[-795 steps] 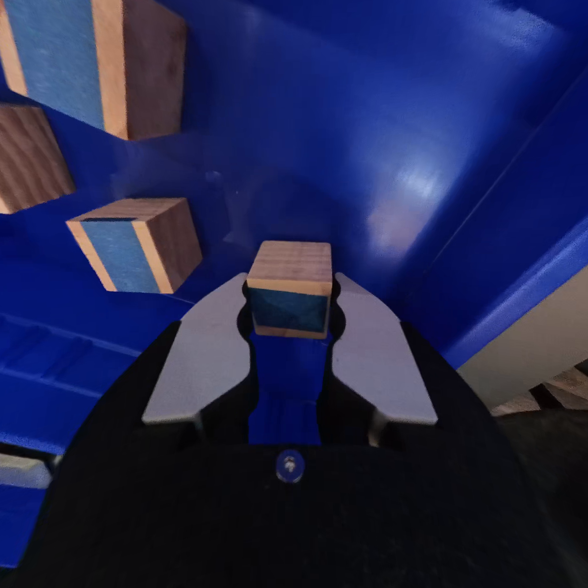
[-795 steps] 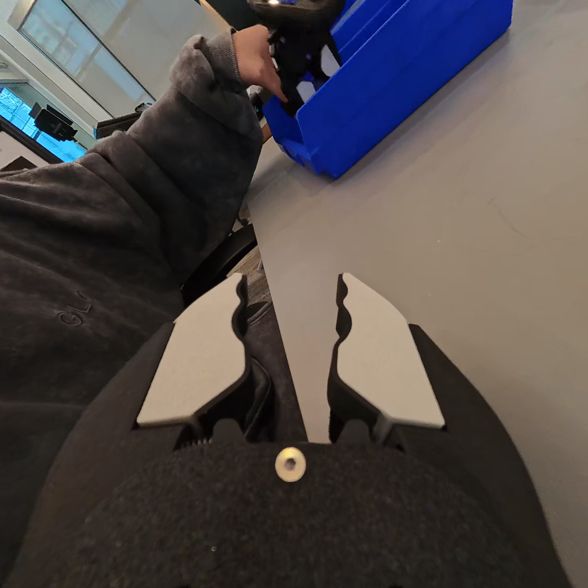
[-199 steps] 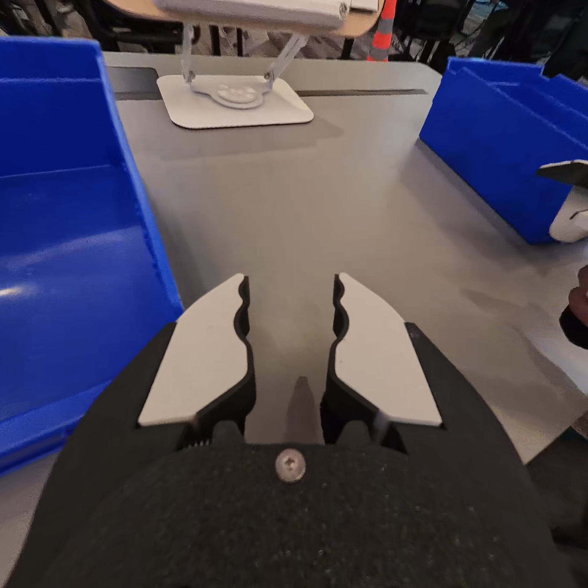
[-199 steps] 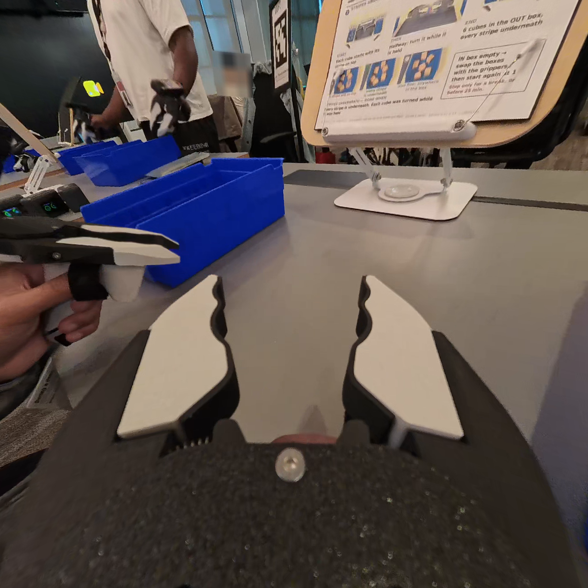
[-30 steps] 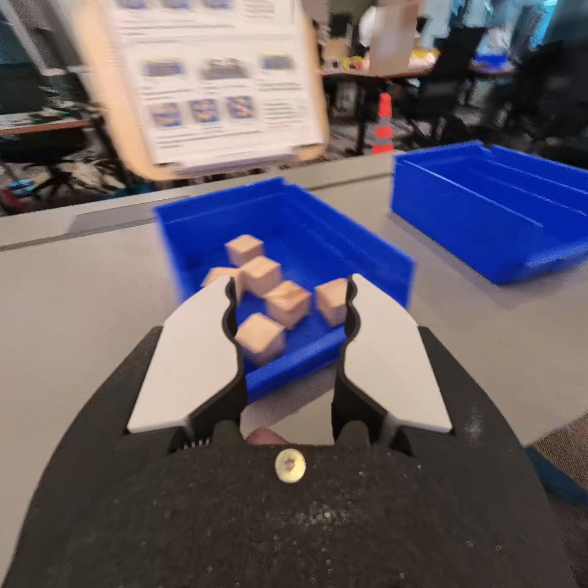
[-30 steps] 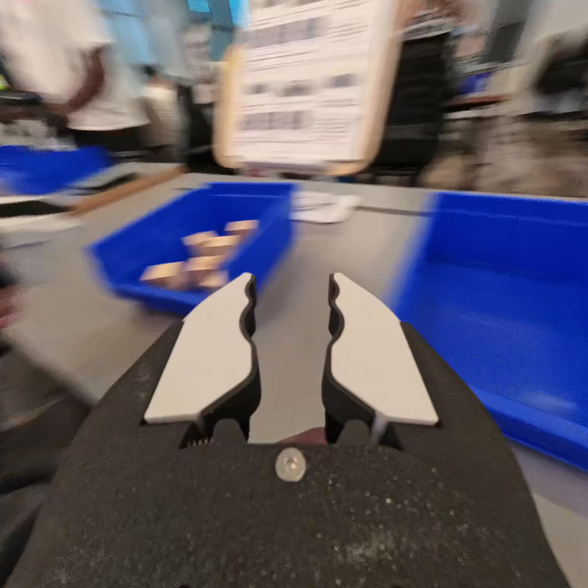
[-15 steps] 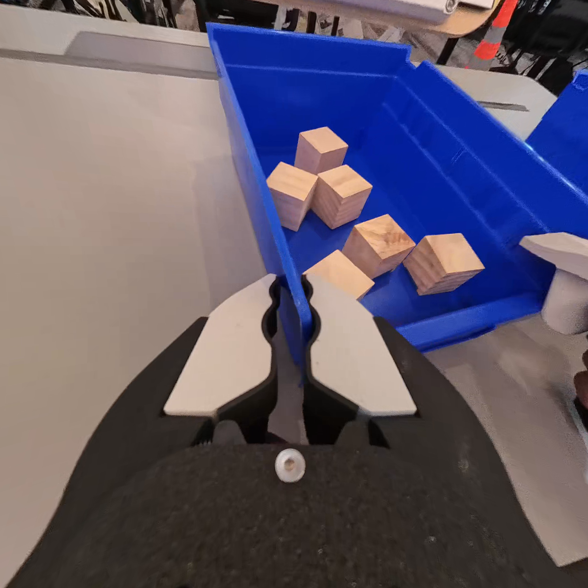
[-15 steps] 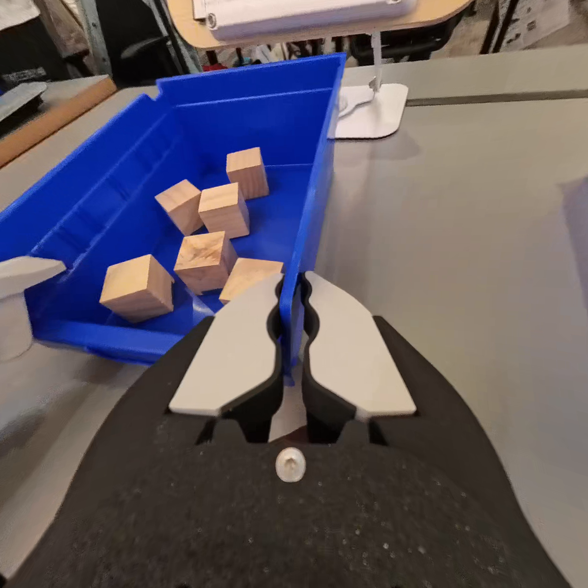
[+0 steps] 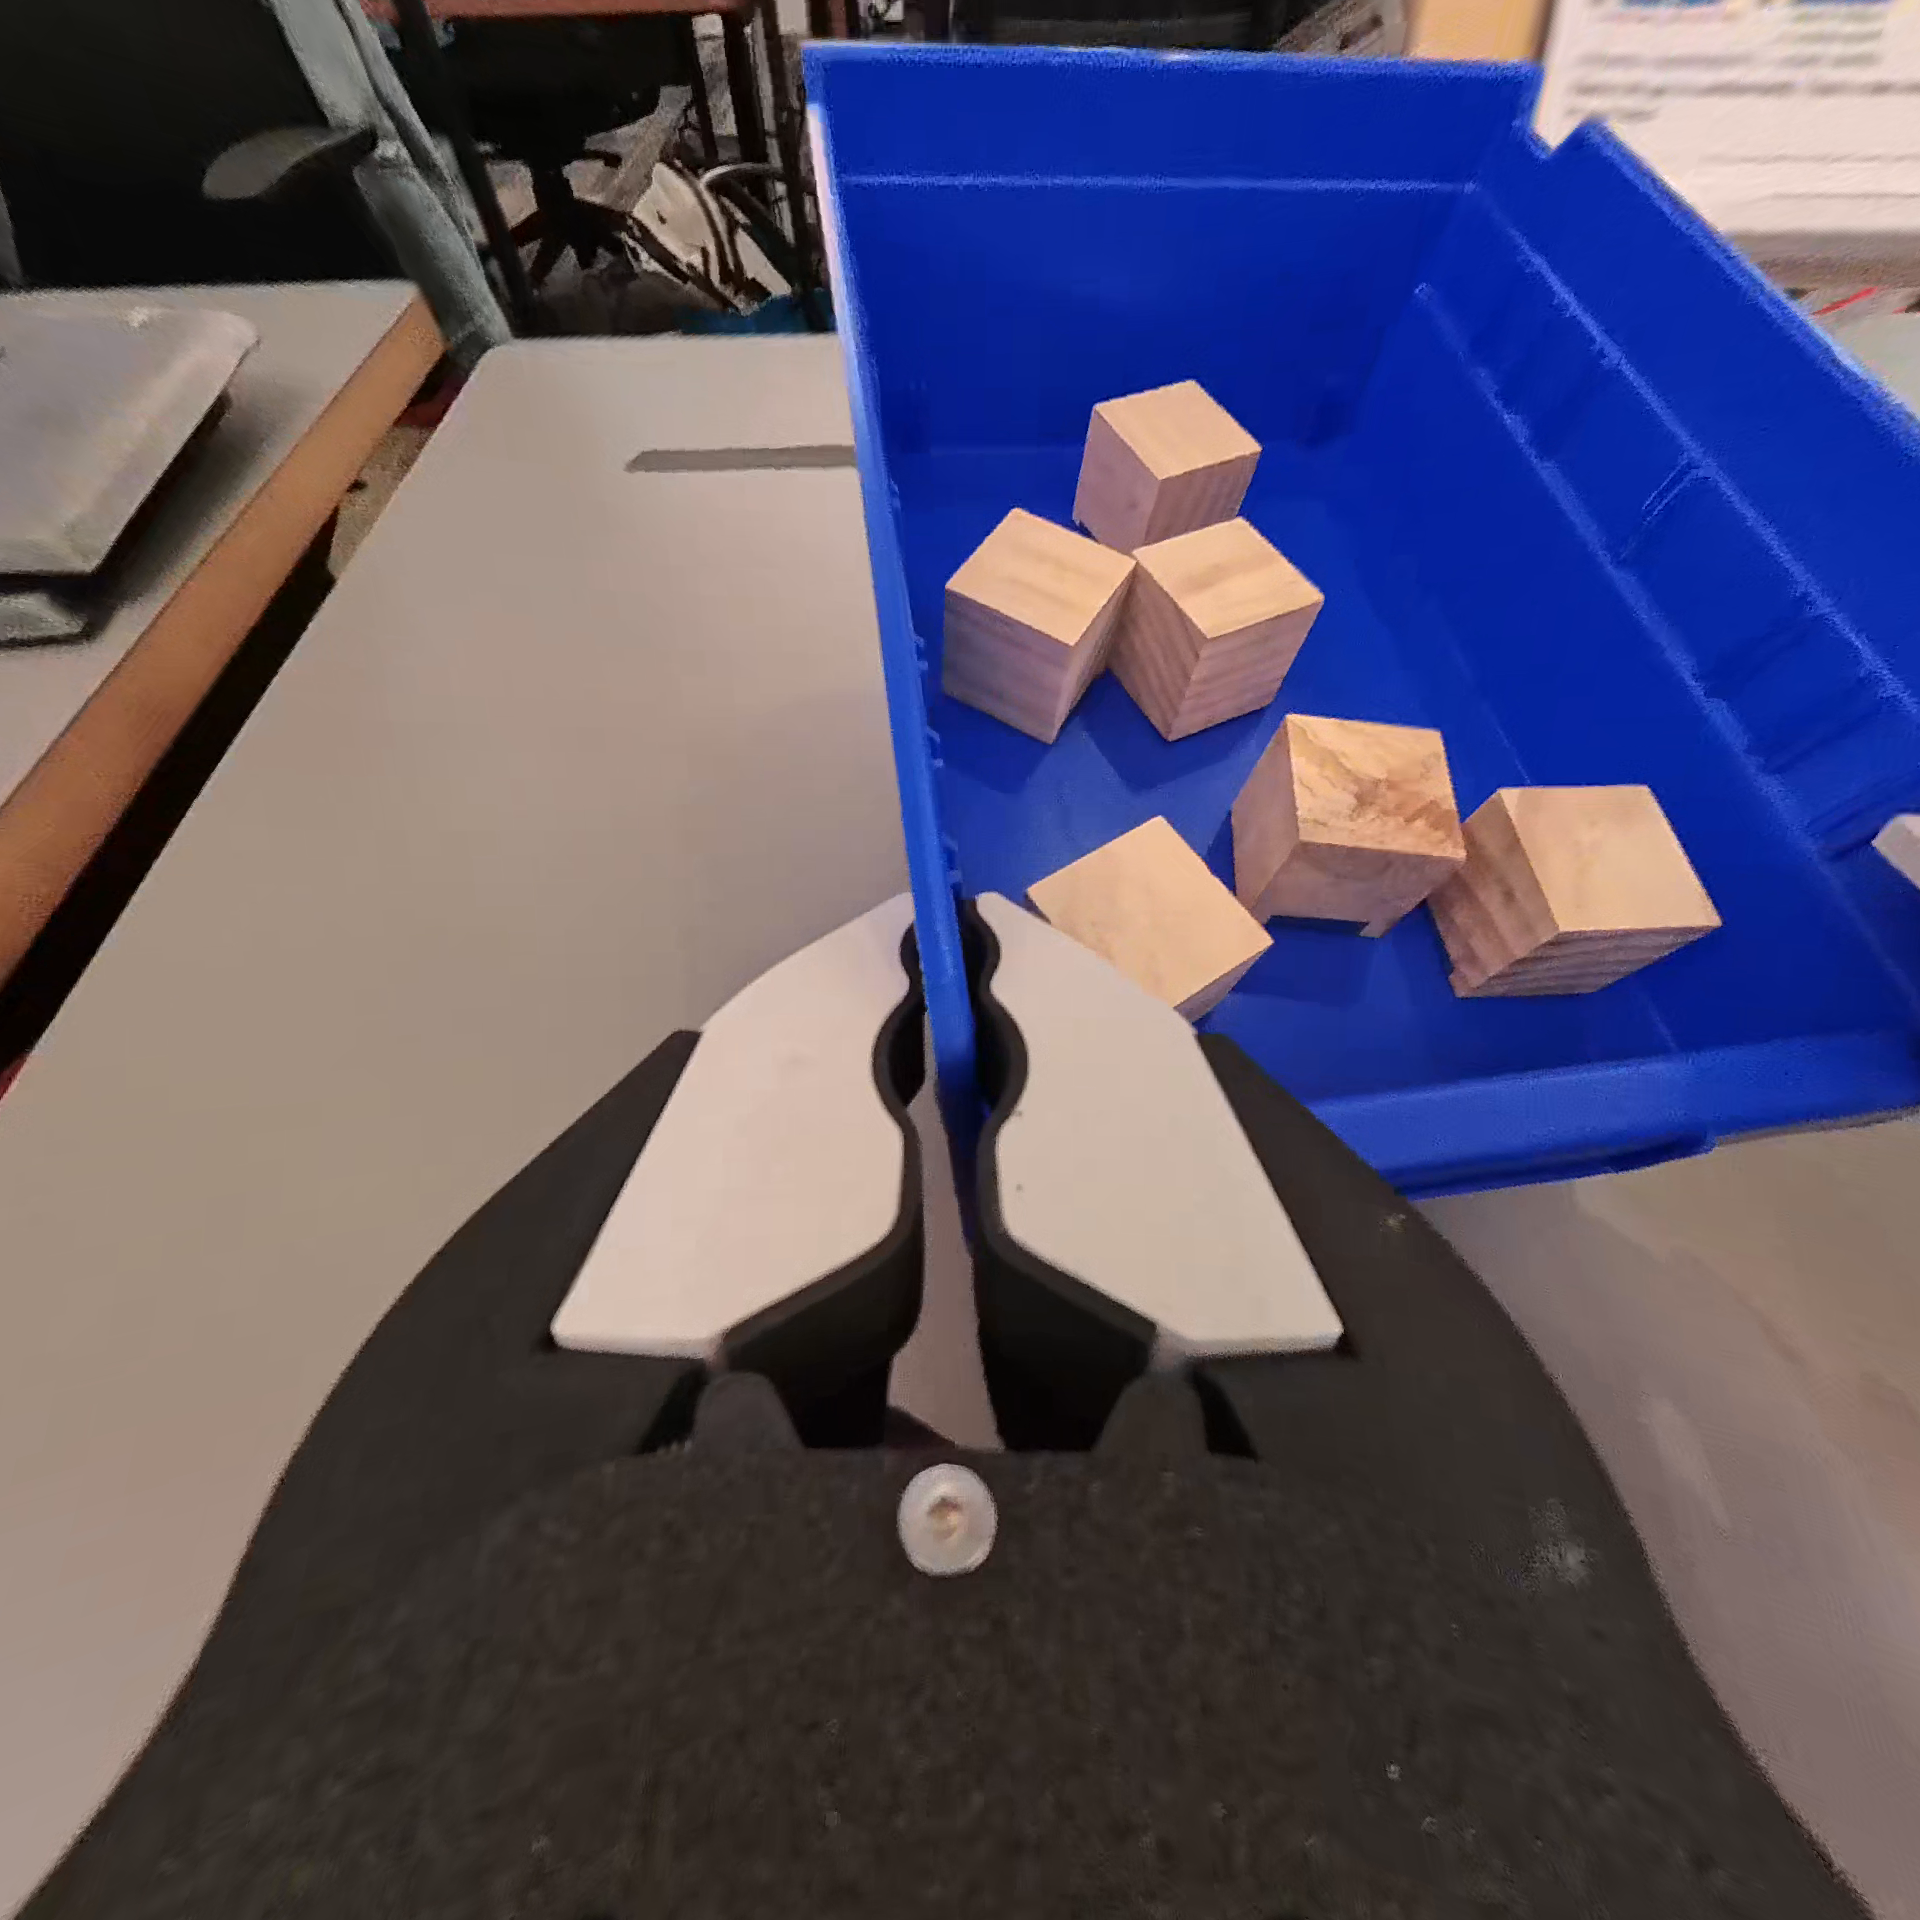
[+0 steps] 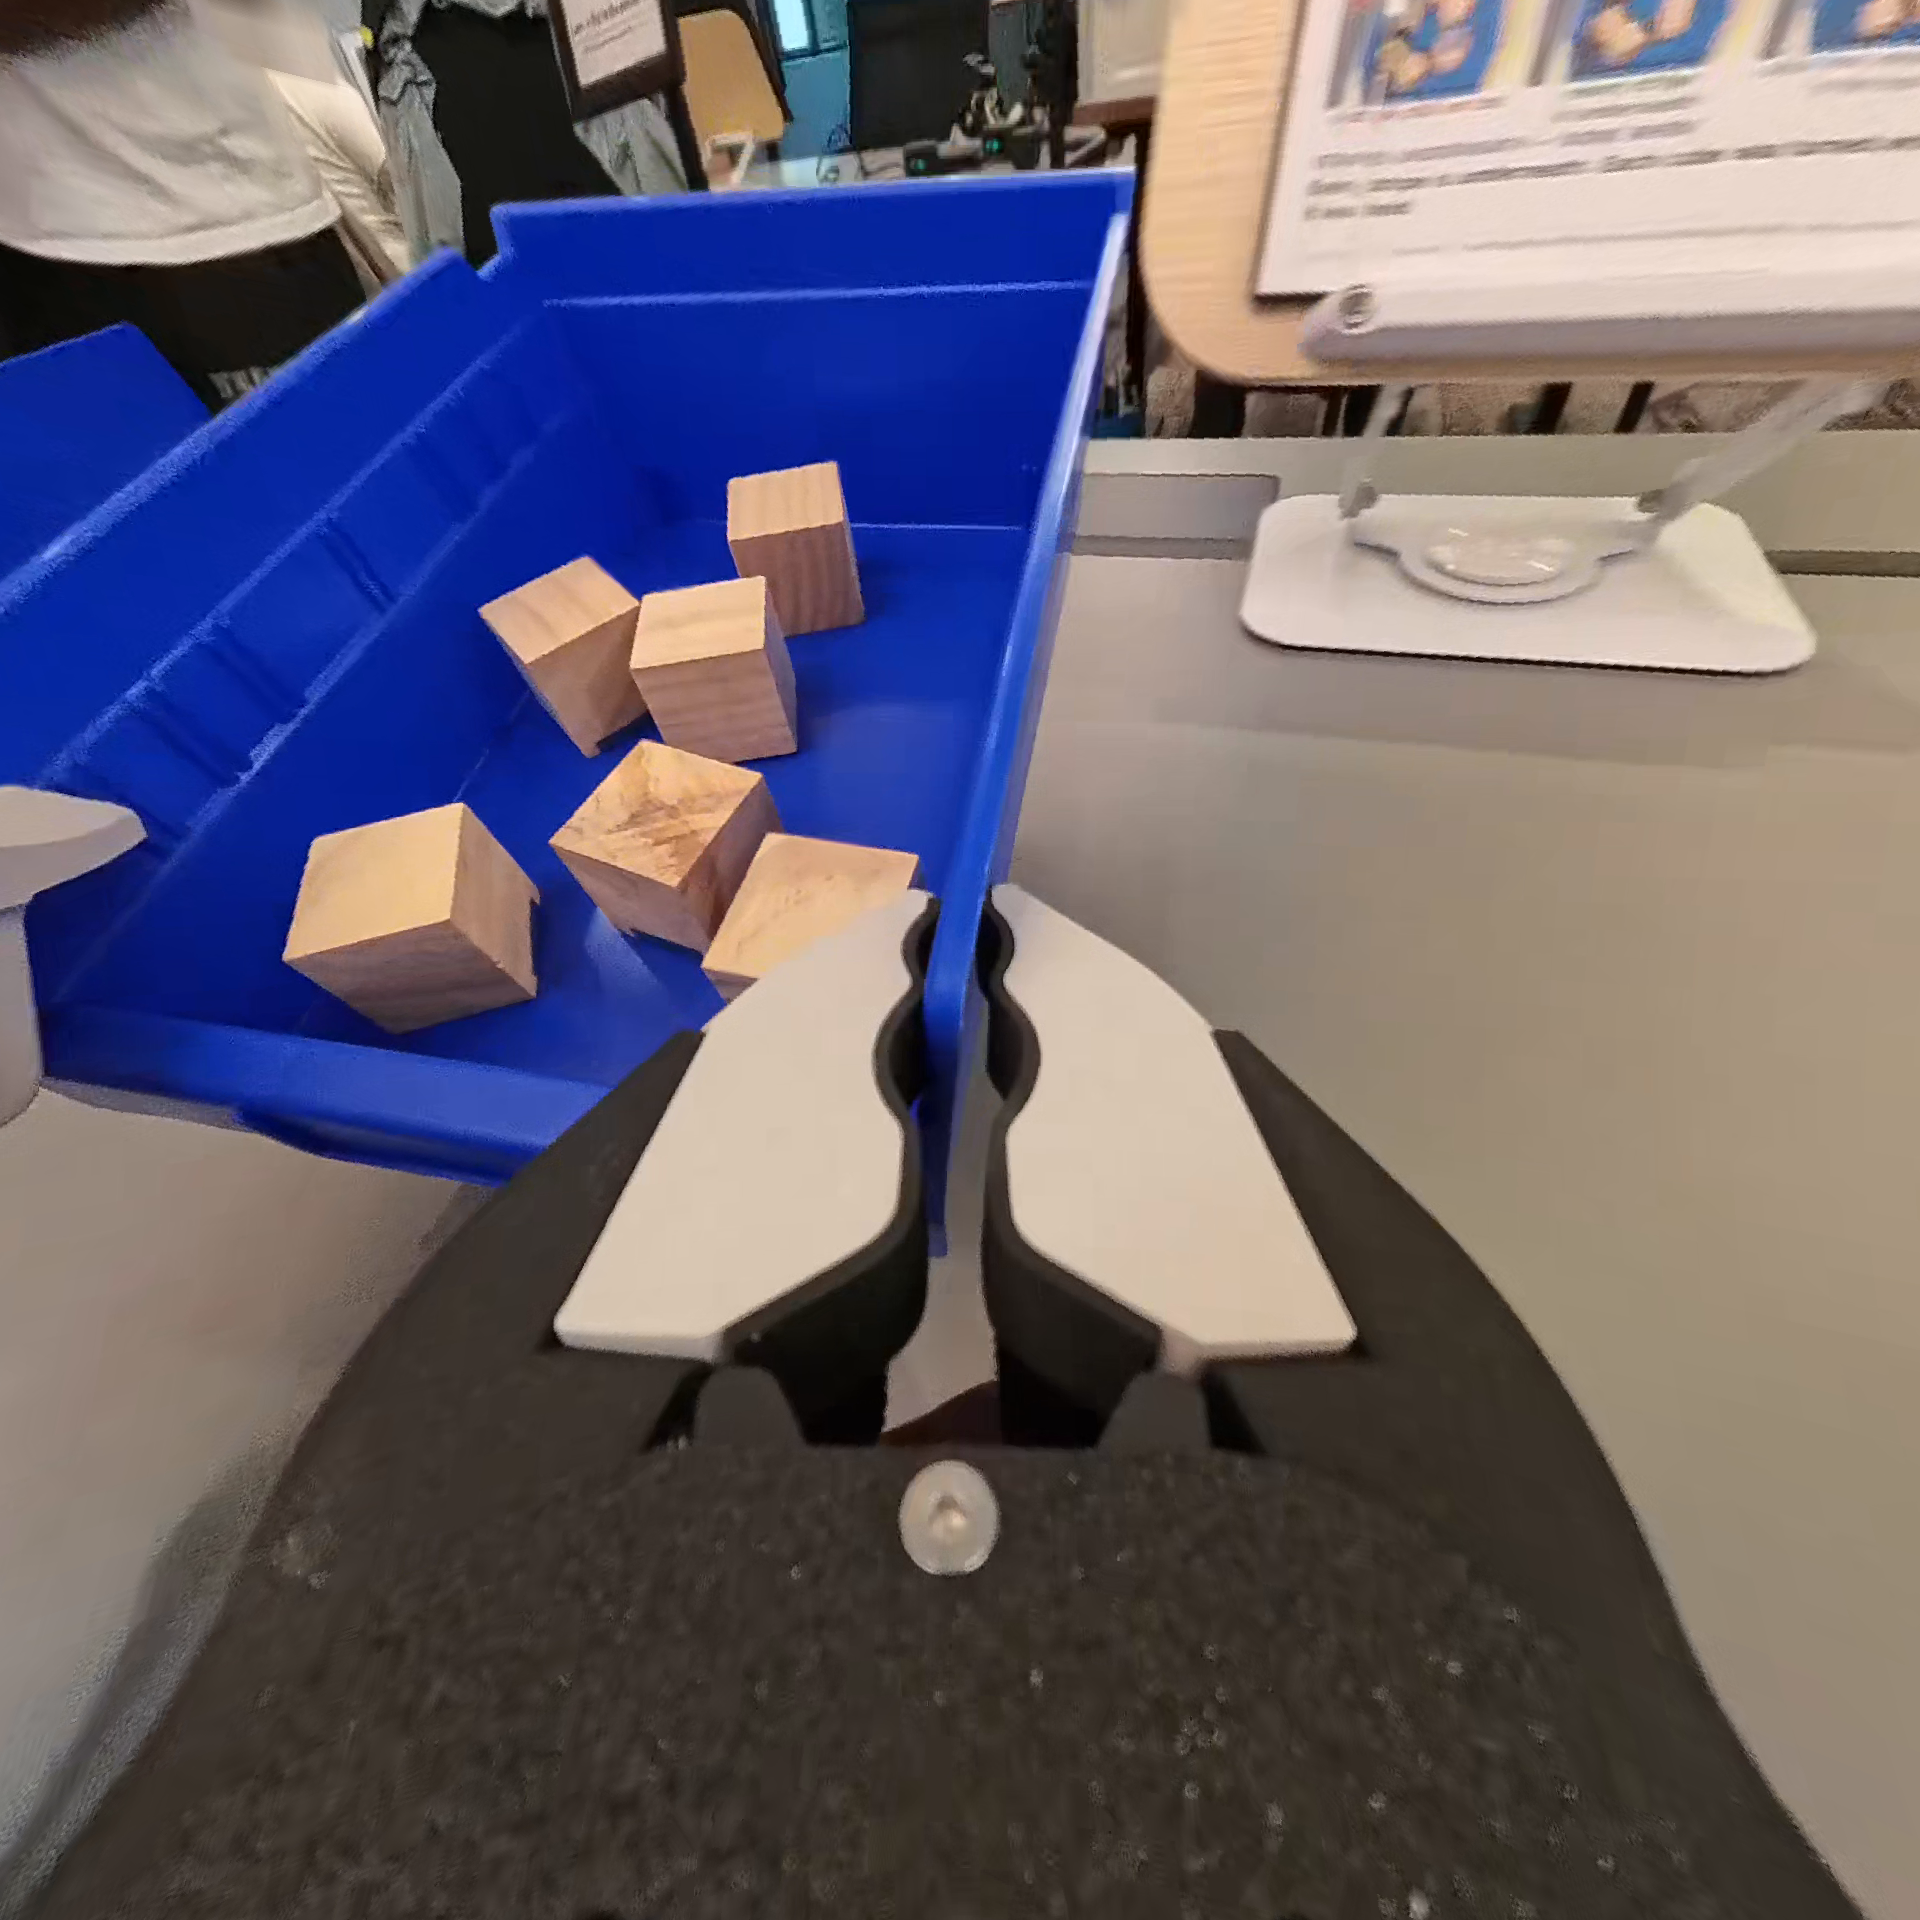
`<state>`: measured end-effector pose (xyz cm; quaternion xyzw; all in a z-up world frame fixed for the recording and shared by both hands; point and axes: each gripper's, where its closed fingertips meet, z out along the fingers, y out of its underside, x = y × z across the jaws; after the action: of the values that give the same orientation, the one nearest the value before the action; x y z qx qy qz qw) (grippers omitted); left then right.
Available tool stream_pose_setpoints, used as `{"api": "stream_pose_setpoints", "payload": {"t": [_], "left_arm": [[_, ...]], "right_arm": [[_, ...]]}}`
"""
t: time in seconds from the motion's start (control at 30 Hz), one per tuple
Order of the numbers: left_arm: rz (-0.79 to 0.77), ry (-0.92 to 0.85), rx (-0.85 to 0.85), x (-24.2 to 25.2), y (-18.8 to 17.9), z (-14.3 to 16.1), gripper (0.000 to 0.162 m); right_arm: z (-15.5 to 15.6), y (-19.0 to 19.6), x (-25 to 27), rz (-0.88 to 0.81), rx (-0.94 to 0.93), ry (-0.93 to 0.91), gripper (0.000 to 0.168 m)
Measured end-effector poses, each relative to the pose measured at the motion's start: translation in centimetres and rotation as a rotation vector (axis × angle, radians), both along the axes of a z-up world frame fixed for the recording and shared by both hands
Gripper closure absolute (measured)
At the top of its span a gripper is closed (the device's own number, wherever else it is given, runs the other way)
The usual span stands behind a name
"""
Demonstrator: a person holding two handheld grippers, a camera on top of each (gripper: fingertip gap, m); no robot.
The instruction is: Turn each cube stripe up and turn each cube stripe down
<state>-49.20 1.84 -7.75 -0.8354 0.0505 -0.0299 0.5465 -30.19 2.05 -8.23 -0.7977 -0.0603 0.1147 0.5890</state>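
six plain wooden cubes [image 9: 1210, 621] lie loosely clustered on the blue bin's floor, no stripes showing.

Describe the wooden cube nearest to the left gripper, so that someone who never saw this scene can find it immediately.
Start at the blue bin, which both grippers clamp by opposite side walls. Six plain wooden cubes lie inside. The wanted cube sits against the wall that the left gripper pinches, right beside its fingertips; unlike the others, a finger partly hides it.

Two wrist cameras, close range, opposite side walls of one blue bin [image 9: 1143, 260].
Left view faces along the bin's left wall, right view along its right wall; both share the interior with six wooden cubes [image 9: 1351, 821].
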Motion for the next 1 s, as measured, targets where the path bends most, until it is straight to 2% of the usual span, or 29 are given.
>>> {"api": "stream_pose_setpoints", "payload": {"t": [0.13,0.27,0.4,0.57,0.63,0.67,0.7,0.77,0.83,0.9,1.0], "left_arm": [[-0.020,-0.057,-0.059,-3.2,1.1,-2.7,0.160],[-0.053,-0.074,-0.088,-4.1,2.2,-4.7,0.160],[-0.071,-0.056,-0.108,-4.0,2.8,-4.8,0.159],[-0.067,-0.128,-0.087,-4.0,2.9,-4.7,0.157],[-0.088,-0.121,-0.097,-4.1,2.6,-4.8,0.154],[-0.049,-0.099,-0.122,-4.9,2.3,-4.8,0.139],[-0.002,-0.063,-0.134,-5.8,1.9,-4.2,0.119],[0.054,-0.012,-0.082,-6.8,0.7,-1.5,0.110],[0.060,0.017,-0.033,-6.0,-0.6,1.7,0.105],[0.024,0.037,0.009,-3.3,-1.7,4.4,0.099],[-0.120,-0.043,0.080,3.6,-3.1,7.7,0.098]], "right_arm": [[-1.2,0.9,-3.5,0.003,-0.037,-0.019,0.161],[-3.2,1.5,-4.4,-0.008,-0.088,-0.025,0.160],[-4.1,1.7,-4.3,-0.021,-0.106,0.009,0.159],[-4.0,1.7,-4.5,0.017,-0.097,0.049,0.156],[-4.0,1.4,-4.6,0.070,-0.114,0.062,0.152],[-3.9,1.1,-4.7,0.109,-0.131,0.072,0.150],[-3.6,0.6,-4.6,0.144,-0.146,0.095,0.148],[-1.4,-0.4,-3.3,0.194,-0.109,0.173,0.136],[1.7,-1.3,-1.0,0.237,-0.034,0.205,0.136],[4.7,-2.4,1.6,0.302,0.037,0.199,0.133],[7.2,-3.9,6.5,0.379,0.048,0.153,0.129]]}}
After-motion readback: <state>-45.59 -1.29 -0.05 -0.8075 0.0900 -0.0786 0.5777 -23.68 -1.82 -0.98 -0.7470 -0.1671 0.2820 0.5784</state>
